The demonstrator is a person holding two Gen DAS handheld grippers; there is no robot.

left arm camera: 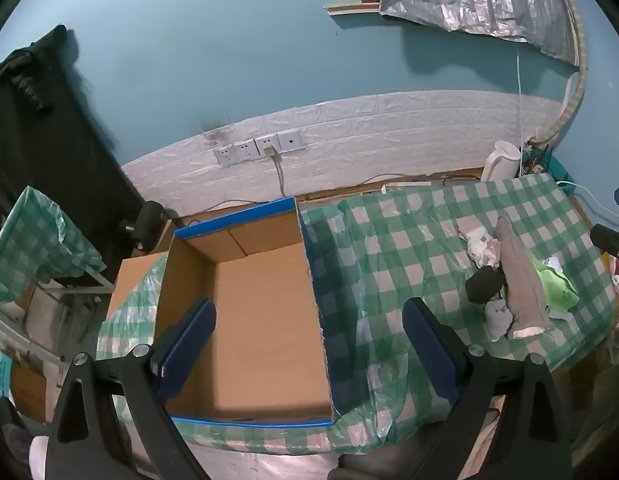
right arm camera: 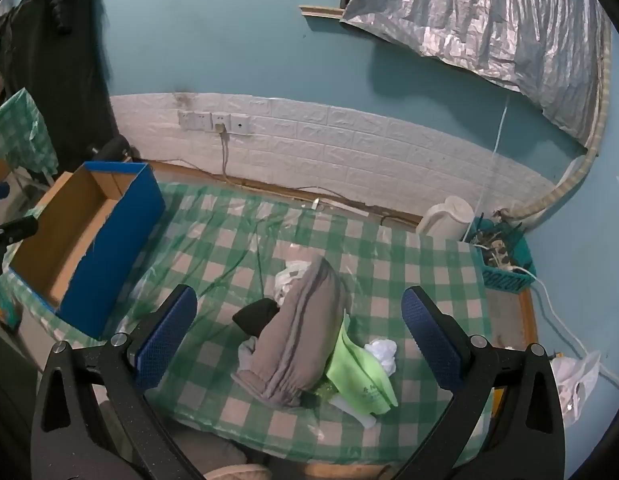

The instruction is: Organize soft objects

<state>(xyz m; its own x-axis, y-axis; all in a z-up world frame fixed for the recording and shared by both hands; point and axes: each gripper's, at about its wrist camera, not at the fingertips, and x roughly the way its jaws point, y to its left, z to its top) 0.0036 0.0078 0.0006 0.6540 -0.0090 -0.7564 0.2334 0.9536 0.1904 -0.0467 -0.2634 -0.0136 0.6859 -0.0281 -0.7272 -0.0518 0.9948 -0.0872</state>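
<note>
Your right tool (right arm camera: pixel 299 344), wide open and empty, hovers over the grey ribbed fabric roll (right arm camera: pixel 297 336), whose long axis seemingly runs away from you.

Landmark: open blue-sided cardboard box (left arm camera: pixel 253 312). Box top unobstructed, interior bare, free entry from above; blue walls only barrier. Right of box: wide stretch of green-white checked plastic tablecloth (right arm camera: pixel 237 240), flat, passable. Further right: heap of soft items topped by grey ribbed fabric piece (right arm camera: pixel 297 332), open from above and box side. Behind heap, far from box: white electric kettle (right arm camera: pixel 449 216), teal plastic basket (right arm camera: pixel 505 256), cables crowd corner.
</note>
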